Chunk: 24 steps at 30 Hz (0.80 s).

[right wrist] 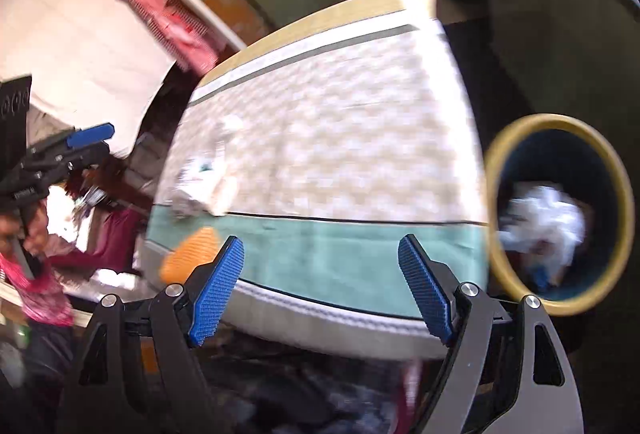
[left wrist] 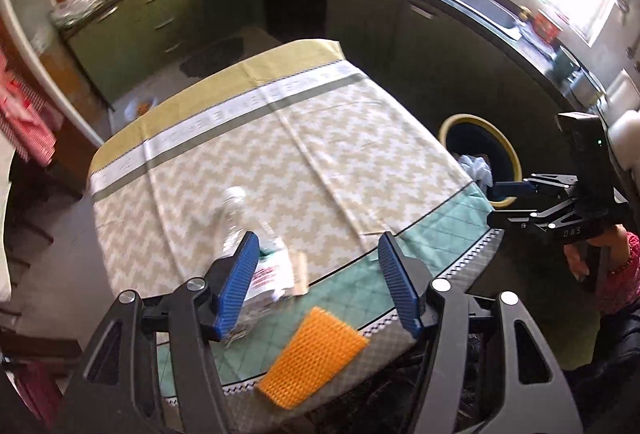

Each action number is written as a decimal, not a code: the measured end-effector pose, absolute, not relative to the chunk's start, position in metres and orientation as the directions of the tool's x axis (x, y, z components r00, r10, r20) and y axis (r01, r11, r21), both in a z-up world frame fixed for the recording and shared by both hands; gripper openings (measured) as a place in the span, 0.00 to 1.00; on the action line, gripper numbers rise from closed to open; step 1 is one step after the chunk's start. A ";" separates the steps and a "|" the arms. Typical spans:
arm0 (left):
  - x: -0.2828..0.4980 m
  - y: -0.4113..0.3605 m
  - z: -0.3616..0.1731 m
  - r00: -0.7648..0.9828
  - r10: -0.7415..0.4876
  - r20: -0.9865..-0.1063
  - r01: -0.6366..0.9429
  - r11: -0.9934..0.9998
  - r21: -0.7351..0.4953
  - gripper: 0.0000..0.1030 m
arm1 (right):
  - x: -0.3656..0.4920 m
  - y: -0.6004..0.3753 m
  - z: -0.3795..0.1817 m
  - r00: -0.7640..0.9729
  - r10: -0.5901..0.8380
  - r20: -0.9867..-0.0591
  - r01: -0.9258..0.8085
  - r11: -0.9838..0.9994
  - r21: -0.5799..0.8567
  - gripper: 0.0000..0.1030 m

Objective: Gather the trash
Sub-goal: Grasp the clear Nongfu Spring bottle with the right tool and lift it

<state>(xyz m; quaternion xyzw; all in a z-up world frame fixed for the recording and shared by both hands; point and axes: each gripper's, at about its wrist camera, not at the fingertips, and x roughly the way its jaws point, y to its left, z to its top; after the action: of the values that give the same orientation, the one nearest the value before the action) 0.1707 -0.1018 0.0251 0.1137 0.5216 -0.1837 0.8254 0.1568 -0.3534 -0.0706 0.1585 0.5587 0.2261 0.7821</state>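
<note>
The counter [left wrist: 320,138], draped in a zigzag cloth with a teal band along its near edge, carried what trash remained, while the yellow-rimmed bin [left wrist: 508,150] stood off its right side with crumpled white paper [right wrist: 548,218] already inside. On the near left part of the counter lay a clear plastic bottle [left wrist: 240,218], its long axis running near to far and leaning slightly left, cap end pointing away. Its near end rested against a heap of wrappers [left wrist: 272,274], though blur hid whether they overlapped. An orange mesh piece [left wrist: 312,346] lay flat at the near edge, partly overhanging it. The left tongs [left wrist: 316,274] were spread wide and empty above that edge, the left pad just over the bottle's near end. The right tongs [right wrist: 320,282] were likewise released, holding nothing, near the bin. The main risk was probably the bottle: light and round, it could roll or squirt out if pinched off-centre, and a careless sweep might knock the mesh to the floor.
</note>
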 end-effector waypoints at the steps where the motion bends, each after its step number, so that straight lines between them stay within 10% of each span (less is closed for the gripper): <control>1: 0.170 -0.080 0.026 0.400 -0.179 -0.899 0.387 0.922 -0.012 0.60 | 0.165 -0.330 -0.070 0.245 0.538 -0.807 -0.181 0.843 0.507 0.77; 24: 0.138 0.067 -0.017 0.411 -0.201 -0.889 0.251 0.963 -0.101 0.66 | 0.301 -0.077 -0.144 -0.147 0.258 -0.955 -0.099 0.957 0.274 0.87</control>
<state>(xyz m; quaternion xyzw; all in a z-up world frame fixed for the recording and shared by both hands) 0.1381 0.0665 -0.0174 0.0240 0.5256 -0.1345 0.8397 0.3012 -0.0770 -0.1442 0.0534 0.7450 0.1369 0.6507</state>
